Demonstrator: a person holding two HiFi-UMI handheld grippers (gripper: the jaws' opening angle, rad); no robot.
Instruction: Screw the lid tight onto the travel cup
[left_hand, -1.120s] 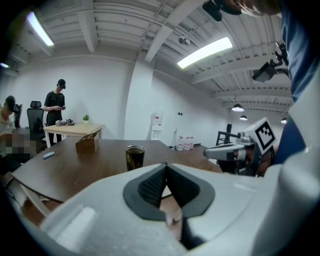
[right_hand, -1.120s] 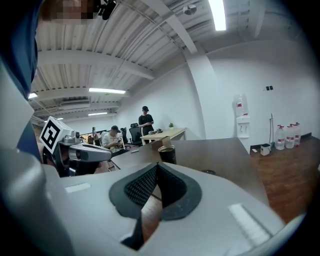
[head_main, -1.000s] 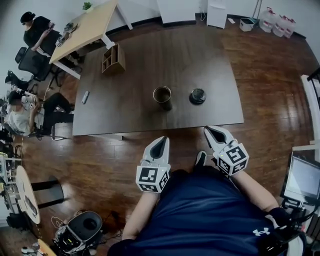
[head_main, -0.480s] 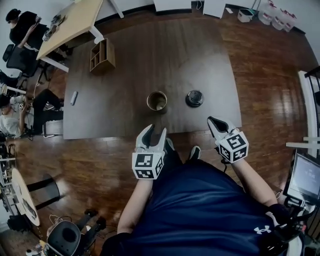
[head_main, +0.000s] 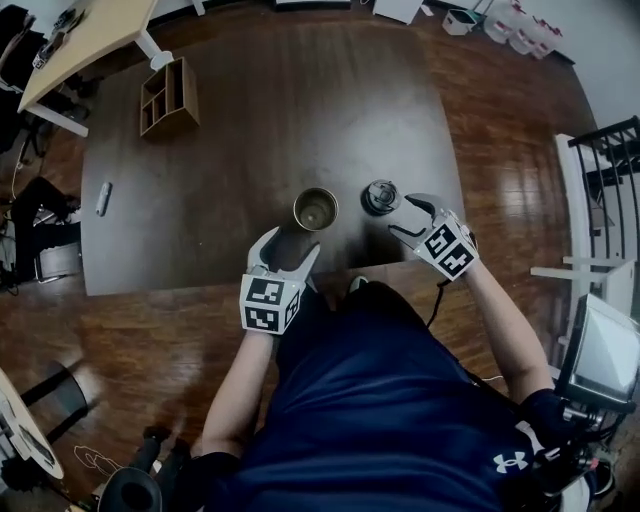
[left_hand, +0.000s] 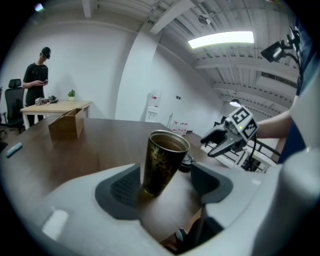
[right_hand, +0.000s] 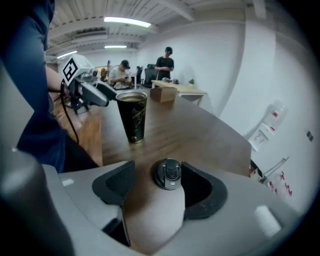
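Observation:
A dark metal travel cup (head_main: 316, 210) stands upright and uncovered near the front edge of the dark table (head_main: 250, 120). Its black lid (head_main: 381, 196) lies flat just to the right. My left gripper (head_main: 285, 250) reaches the cup from the front. In the left gripper view the cup (left_hand: 162, 161) stands between the opening jaws, and neither pad presses on it. My right gripper (head_main: 405, 216) is at the lid. In the right gripper view the lid (right_hand: 169, 173) lies between the opening jaws, close to the right one and not gripped.
A wooden organiser box (head_main: 165, 95) stands at the table's back left and a small grey remote (head_main: 103, 198) lies at its left edge. A light wooden desk (head_main: 70, 45) is beyond. People (right_hand: 165, 65) stand and sit at that desk. A monitor (head_main: 600, 350) is at the right.
Both grippers moved forward from beside my torso to the table's front edge, the left to the cup, the right to the lid. Both sets of jaws went from shut to open.

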